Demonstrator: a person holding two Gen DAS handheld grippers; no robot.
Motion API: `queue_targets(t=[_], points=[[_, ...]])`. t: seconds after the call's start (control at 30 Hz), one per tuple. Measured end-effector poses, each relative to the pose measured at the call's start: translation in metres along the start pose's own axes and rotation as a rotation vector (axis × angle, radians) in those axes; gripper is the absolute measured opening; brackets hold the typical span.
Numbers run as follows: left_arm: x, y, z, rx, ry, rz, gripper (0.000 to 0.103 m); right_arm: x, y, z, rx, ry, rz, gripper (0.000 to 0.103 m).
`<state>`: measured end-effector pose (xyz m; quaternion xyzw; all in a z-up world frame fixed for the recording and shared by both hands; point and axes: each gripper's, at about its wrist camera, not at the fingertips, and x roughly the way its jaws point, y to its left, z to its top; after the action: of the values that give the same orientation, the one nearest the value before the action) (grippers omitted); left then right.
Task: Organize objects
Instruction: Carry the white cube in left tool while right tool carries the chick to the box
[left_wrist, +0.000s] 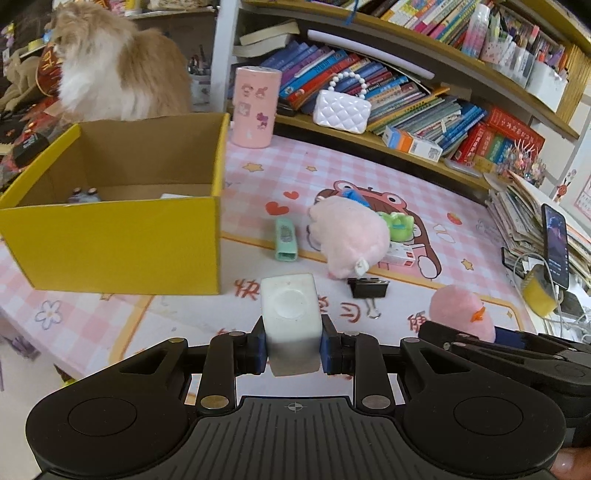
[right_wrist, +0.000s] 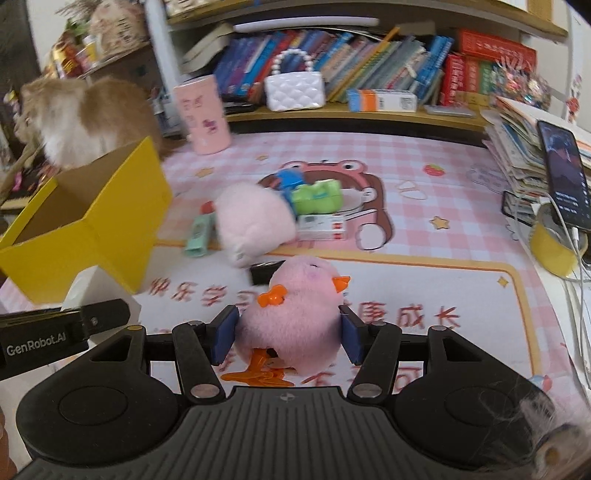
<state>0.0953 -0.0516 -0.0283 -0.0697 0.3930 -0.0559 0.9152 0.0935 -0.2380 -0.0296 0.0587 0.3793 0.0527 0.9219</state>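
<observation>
Between my left gripper's (left_wrist: 293, 347) fingers sits a white block (left_wrist: 291, 320), pinched by both blue pads. My right gripper (right_wrist: 287, 334) is closed on a pink plush chick (right_wrist: 291, 314). The yellow box (left_wrist: 110, 236) stands ahead-left of the left fingers, the pink plush (left_wrist: 347, 236) ahead-right.

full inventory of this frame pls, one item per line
white block: 1, white, in left gripper
duck plush: 1, pink with orange beak, in right gripper
cardboard box: 1, yellow, open, mat's left
round plush: 1, pink, mid mat
green case: 1, mint, left of round plush
binder clip: 1, black, near round plush
pink canister: 1, behind box
quilted handbag: 1, white, lower shelf
cat: 1, ginger-white, behind box
phone: 1, black, right edge
left gripper: shut
right gripper: shut
</observation>
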Motion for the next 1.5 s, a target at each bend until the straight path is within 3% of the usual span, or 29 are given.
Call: queue_targets(t=[0.43,0.93,1.23,1.5], points=[[-0.047,0.092,-0.022,-0.025,-0.014,0.015,0.025,-0.019,0.098,-0.027,-0.056,0.007,0.011,0.055],[-0.097,0.18,-0.043,-0.008,-0.058,0.056,0.025,-0.026,0.21,-0.063,-0.104,0.022,0.083,0.055],[-0.114,0.215,-0.048,-0.021,-0.089,0.061,0.025,-0.031,0.249,-0.068,-0.122,-0.004,0.084,0.055],[-0.116,0.227,-0.041,-0.034,-0.115,0.044,0.025,-0.034,0.258,-0.067,-0.119,-0.009,0.058,0.055]])
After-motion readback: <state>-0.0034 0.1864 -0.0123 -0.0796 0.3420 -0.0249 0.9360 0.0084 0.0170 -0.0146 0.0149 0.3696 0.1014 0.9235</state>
